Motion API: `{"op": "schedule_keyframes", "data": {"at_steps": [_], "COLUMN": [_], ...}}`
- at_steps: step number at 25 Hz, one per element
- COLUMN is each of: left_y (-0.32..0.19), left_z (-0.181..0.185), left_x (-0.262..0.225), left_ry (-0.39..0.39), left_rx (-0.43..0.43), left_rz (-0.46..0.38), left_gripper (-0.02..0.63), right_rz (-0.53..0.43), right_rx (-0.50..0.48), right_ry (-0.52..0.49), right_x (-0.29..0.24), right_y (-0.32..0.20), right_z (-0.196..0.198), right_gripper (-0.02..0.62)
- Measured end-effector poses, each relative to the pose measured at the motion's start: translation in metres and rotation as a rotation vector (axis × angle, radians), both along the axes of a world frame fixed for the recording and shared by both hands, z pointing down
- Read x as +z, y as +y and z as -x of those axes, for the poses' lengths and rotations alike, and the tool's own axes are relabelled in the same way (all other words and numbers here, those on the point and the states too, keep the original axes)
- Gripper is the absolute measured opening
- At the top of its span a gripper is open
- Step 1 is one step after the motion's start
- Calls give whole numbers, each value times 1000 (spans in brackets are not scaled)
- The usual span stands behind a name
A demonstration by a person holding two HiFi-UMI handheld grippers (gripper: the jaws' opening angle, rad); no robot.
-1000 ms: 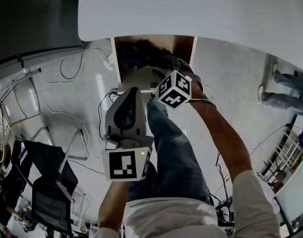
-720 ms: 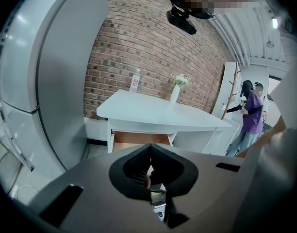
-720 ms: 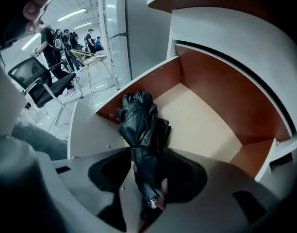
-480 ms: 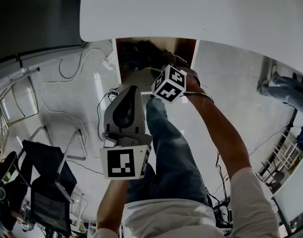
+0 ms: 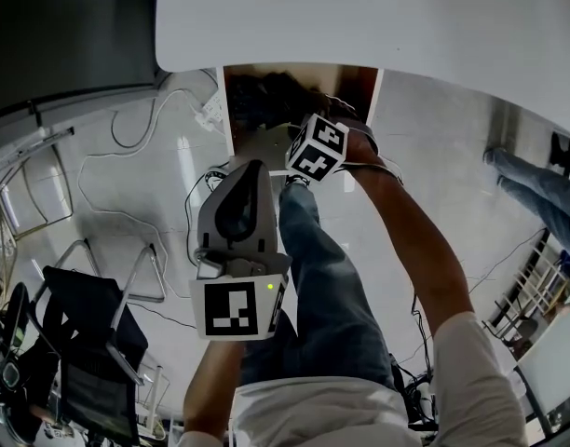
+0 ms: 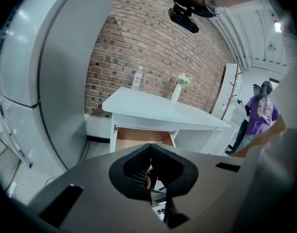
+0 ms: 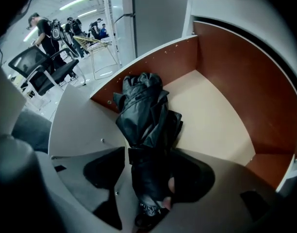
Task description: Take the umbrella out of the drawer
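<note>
Though loose, umbrella (image 7: pixel 146 113) between opening claw (image 7: pixel 151 171)

The umbrella (image 7: pixel 144 113) is black. The drawer (image 7: pixel 226 72) has red-brown walls and a cream floor; the table (image 5: pixel 378 17) at 12 o'clock is white.

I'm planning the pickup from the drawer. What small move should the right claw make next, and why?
Probably lower it slightly, so the pads sit fully beside the bundle before closing. The right claw points down into the open drawer. Its jaws are opening, and the near end of the folded black umbrella lies between them, apparently not yet pressed.
</note>
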State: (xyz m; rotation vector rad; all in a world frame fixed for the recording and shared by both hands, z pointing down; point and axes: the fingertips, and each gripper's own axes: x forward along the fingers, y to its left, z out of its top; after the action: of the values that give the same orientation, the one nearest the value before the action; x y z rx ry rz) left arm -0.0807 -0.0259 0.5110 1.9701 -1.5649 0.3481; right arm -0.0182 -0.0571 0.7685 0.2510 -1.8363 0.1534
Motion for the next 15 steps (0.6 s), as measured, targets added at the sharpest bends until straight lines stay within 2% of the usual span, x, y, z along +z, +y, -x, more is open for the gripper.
{"op": "schedule_keyframes", "data": {"at_steps": [5, 15], "left_y": [3, 5], "left_z": [2, 12], "left_x": [1, 8], "left_ry": [8, 14], "left_rx": [8, 3], "left_rz": [0, 0], "left_gripper": [18, 18], "right_rz": [-30, -51], "right_rx": [-46, -52], "right_ry": [47, 96], "right_x": [9, 27], "right_y": [1, -5], "right_z": [-2, -1], "right_gripper": [318, 316]}}
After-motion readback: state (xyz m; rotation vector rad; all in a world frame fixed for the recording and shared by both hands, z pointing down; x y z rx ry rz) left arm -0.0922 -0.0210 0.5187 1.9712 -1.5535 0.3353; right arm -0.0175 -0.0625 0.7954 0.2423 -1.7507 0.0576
